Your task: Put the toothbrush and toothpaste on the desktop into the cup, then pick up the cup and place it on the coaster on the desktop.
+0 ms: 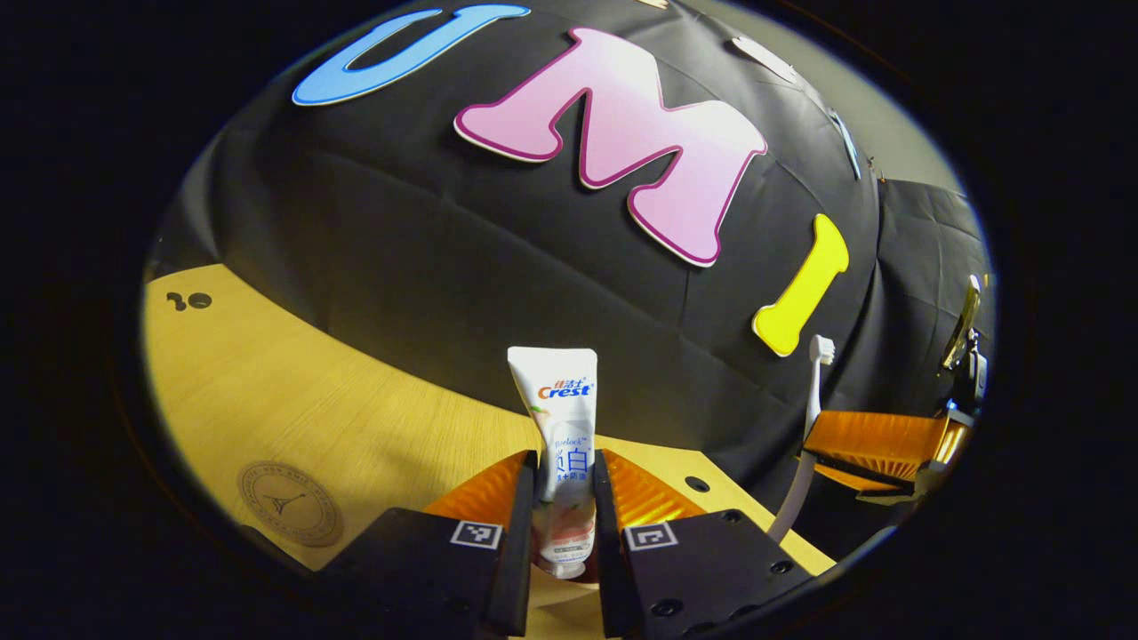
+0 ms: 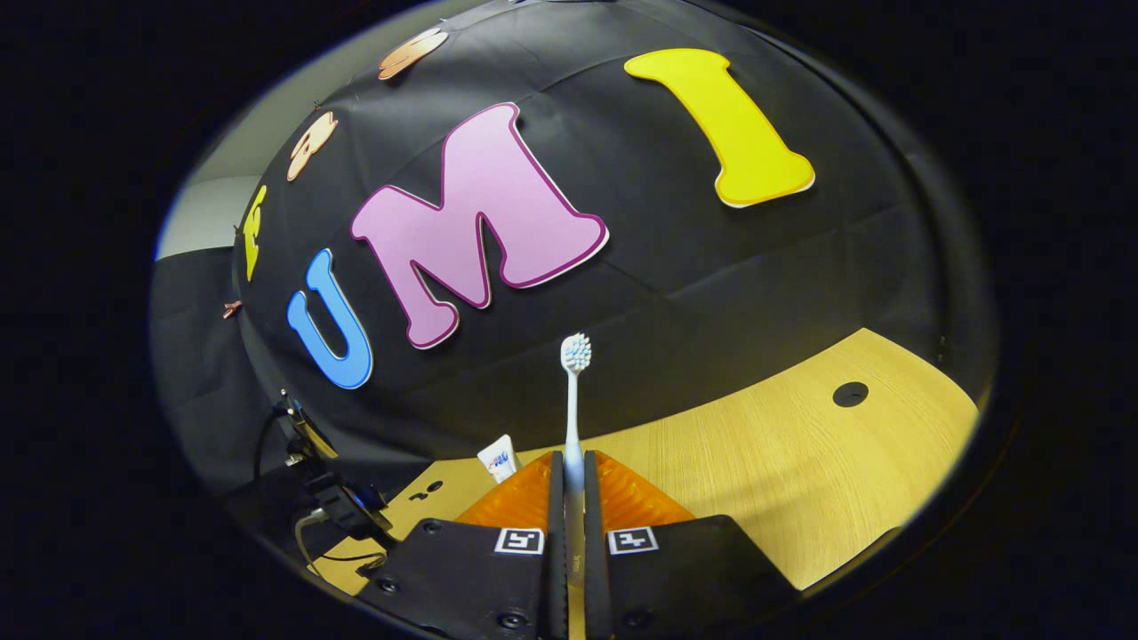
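Toothpaste [image 1: 562, 444] is standing upright, pinched between the left gripper [image 1: 565, 507] fingers, while the right gripper [image 2: 574, 502] fingers are clamping the toothbrush [image 2: 573, 409] head-up, both above the counter [image 1: 293, 400].
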Demonstrator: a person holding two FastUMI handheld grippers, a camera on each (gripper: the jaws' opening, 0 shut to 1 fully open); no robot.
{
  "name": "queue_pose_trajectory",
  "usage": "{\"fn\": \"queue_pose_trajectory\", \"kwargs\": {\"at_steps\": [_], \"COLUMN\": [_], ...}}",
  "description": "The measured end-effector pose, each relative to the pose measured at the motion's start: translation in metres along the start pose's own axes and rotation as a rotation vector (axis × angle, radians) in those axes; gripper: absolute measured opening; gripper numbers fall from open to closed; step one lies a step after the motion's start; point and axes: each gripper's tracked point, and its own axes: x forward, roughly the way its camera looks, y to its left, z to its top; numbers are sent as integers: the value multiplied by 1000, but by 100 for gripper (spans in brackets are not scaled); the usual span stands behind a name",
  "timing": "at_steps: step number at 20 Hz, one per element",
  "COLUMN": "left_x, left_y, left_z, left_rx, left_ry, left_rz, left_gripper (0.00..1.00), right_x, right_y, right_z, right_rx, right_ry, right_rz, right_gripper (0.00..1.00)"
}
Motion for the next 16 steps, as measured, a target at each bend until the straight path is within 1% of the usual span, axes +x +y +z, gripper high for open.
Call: {"fn": "queue_pose_trajectory", "kwargs": {"at_steps": [2,4,6,7,9,11,12,13,14,15,16], "left_x": [0,-2,-5,-6,-11,-17,-21,-25,-27,-31,-34], "left_y": [3,1,-3,-2,1,4,3,2,2,1,-1], "left_z": [-10,-7,-9,-7,-7,-1,3,9,12,14,17], "left_rx": [-5,1,-8,-9,-11,0,10,25,40,54,67], "left_ry": [22,2,9,3,3,-9,-21,-30,-28,-29,-38], "left_rz": [5,-7,-25,-26,-18,-2,-6,-9,-9,-12,-23], "left_gripper": [38,39,40,44,58,60,60,51,51,46,52], "right_x": [4,11,14,16,21,27,31,35,38,40,43], "right_y": [-2,-1,-1,0,3,6,8,10,11,11,13], "right_z": [-1,0,2,3,6,8,6,4,0,-4,-8], "right_rx": [14,23,22,21,28,40,47,51,50,45,37], "right_ry": [-7,-19,-25,-30,-44,-51,-52,-50,-49,-46,-41], "right_rz": [-3,-3,0,4,14,24,27,32,32,33,33], "right_gripper": [11,11,11,11,11,11,12,11,11,11,11]}}
